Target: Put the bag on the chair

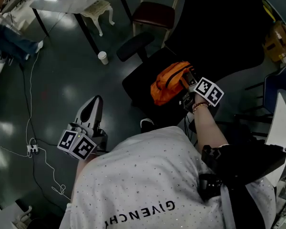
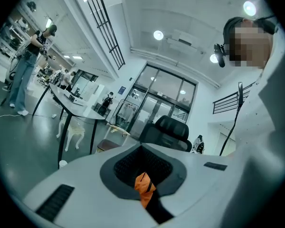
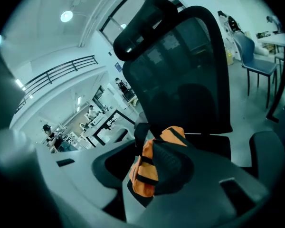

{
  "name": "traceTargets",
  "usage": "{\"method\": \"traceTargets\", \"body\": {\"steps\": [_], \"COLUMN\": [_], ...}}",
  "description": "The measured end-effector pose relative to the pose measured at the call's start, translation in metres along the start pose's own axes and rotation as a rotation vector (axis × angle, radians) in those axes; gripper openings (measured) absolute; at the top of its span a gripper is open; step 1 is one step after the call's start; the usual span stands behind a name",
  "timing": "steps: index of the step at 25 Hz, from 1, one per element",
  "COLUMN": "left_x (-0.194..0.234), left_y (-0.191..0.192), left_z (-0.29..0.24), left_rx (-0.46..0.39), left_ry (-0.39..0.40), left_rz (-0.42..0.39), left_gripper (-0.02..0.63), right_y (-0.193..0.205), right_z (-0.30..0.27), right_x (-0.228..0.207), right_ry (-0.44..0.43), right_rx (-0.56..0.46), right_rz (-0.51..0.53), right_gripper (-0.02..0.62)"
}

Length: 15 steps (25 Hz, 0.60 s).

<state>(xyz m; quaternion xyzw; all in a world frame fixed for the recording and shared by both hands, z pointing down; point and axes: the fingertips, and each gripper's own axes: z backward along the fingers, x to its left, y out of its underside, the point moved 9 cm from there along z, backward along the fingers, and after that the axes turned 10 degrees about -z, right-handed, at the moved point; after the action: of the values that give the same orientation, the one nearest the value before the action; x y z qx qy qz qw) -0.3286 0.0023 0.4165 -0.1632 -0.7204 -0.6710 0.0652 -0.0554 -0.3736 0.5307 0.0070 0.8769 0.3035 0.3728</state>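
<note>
As bag [image 1: 168, 84] tops chair [image 1: 142, 89], right claw [image 1: 186, 79] parted

An open-plan office that doubles as a lab. A black mesh office chair [image 1: 214, 32] stands on a glossy dark floor [image 1: 62, 89]. Left of the chair, a white tabletop [image 1: 69, 1] on black legs carries gear, and cables [image 1: 32, 148] trail over the floor. Beyond the chair are a black-framed glass wall [image 2: 166, 96], round ceiling lights [image 2: 157, 34], a railed gallery [image 3: 61, 72] and a person [image 2: 28, 65] standing by more tabletops.
</note>
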Motion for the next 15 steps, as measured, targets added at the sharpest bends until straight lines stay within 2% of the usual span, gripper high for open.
{"method": "traceTargets", "body": {"steps": [5,9,15], "left_x": [-0.005,-0.006,-0.014], "left_y": [-0.002,-0.011,-0.038], "left_z": [-0.003,0.000,0.003], "left_rx": [-0.038,-0.086,-0.128], "left_ry": [0.021,-0.010,0.014], "left_rz": [-0.019,0.015,0.008], "left_gripper": [0.001,0.001,0.001], "right_y": [-0.014,-0.022,-0.035], "right_z": [0.014,0.031,0.059], "right_x": [0.007,0.009,0.045], "right_ry": [-0.021,-0.057,-0.185], "right_rx": [-0.045,-0.092,-0.154], "right_rz": [0.026,-0.016,0.063], "right_gripper": [0.124,0.124,0.108]}}
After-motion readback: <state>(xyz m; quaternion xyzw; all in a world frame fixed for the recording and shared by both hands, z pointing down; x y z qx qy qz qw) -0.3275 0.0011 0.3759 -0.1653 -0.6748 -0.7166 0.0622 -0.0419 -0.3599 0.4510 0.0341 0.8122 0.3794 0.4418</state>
